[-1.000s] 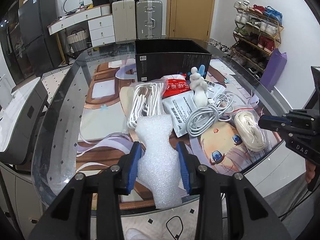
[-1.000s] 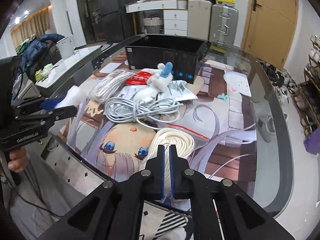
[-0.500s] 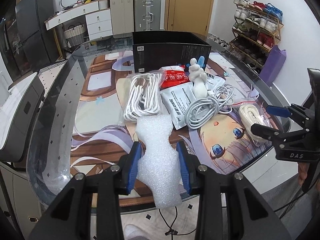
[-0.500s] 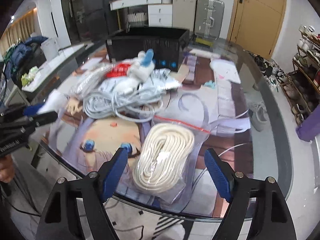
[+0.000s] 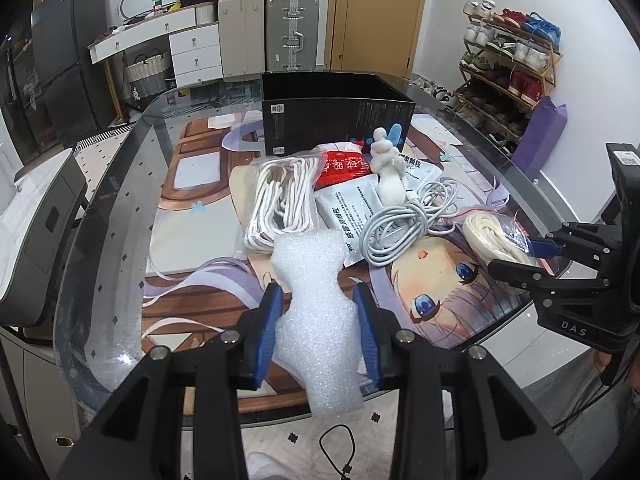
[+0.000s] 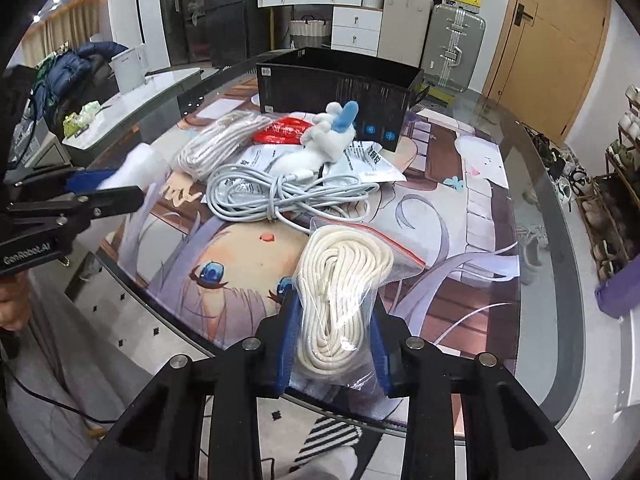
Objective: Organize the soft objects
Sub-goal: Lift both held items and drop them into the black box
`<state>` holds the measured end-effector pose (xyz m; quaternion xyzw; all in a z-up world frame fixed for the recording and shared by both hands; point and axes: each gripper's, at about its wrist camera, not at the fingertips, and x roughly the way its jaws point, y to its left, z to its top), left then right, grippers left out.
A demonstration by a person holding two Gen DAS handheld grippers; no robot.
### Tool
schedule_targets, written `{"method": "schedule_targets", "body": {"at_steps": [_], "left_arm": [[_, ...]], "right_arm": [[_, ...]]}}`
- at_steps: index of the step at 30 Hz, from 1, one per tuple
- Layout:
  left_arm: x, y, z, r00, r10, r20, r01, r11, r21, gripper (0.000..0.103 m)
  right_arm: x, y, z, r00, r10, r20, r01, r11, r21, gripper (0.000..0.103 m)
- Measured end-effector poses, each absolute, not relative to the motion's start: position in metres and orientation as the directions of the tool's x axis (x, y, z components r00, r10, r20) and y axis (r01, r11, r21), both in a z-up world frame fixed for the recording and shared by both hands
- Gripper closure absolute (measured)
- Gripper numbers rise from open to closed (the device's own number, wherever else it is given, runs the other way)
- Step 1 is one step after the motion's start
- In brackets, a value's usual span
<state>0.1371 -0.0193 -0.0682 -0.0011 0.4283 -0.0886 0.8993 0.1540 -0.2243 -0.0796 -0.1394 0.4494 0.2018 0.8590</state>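
**Both claws loaded at the near edge, the black box straight ahead**

The left gripper (image 5: pixel 316 324) is clenched on a white foam sheet (image 5: pixel 316 300), its blue pads pinching the sheet's narrow waist; the foam's long axis runs near to far, in line with the fingers, with its far end almost touching the bagged white cord (image 5: pixel 282 196). The sheet sits at the near rim of the glass table (image 5: pixel 116 184).

From the foam, the black box (image 5: pixel 336 120) lies directly ahead at the far side of the clutter, open at the top, and is judged the likely place for the soft things. Between the claw and the box lie the bagged cord, a red packet (image 5: pixel 340 166), white sachets (image 5: pixel 348 208) and a small white plush toy (image 5: pixel 386 168), so any carry would need to pass above them rather than slide through.

Further right, a loose grey cable bundle (image 6: pixel 276 196) sprawls just near of the plush toy. Rightmost, the right gripper (image 6: pixel 334 340) grasps a clear zip bag of cream rope (image 6: pixel 340 292) around its near end, the bag's long axis also pointing away towards the box. The fingers press in on the bag from both sides, though how firmly cannot be told. The box is about equally far from either claw; the cable bundle lies across the right one's direct path
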Motion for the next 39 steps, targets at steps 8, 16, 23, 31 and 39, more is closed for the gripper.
{"method": "schedule_targets", "body": {"at_steps": [8, 16, 23, 31, 39], "left_arm": [[0.135, -0.024, -0.062, 0.630, -0.163, -0.759, 0.167, 0.983, -0.073, 0.068], [0.130, -0.025, -0.030, 0.705, -0.183, -0.685, 0.179, 0.981, -0.078, 0.068], [0.143, -0.030, 0.016, 0.767, -0.198, -0.610, 0.194, 0.978, -0.074, 0.068], [0.182, -0.031, 0.053, 0.870, -0.162, -0.466, 0.156, 0.986, -0.052, 0.068], [0.260, -0.021, 0.046, 0.872, -0.142, -0.468, 0.125, 0.990, -0.066, 0.068]], "right_arm": [[0.146, -0.219, -0.060, 0.550, 0.269, -0.791, -0.483, 0.875, -0.038, 0.070], [0.135, -0.210, -0.018, 0.628, 0.355, -0.693, -0.498, 0.867, -0.008, 0.071], [0.133, -0.191, 0.033, 0.725, 0.414, -0.550, -0.513, 0.858, -0.030, 0.071], [0.183, -0.178, 0.084, 0.814, 0.418, -0.403, -0.468, 0.883, -0.031, 0.071], [0.263, -0.160, 0.085, 0.823, 0.382, -0.421, -0.415, 0.910, 0.013, 0.071]]}}
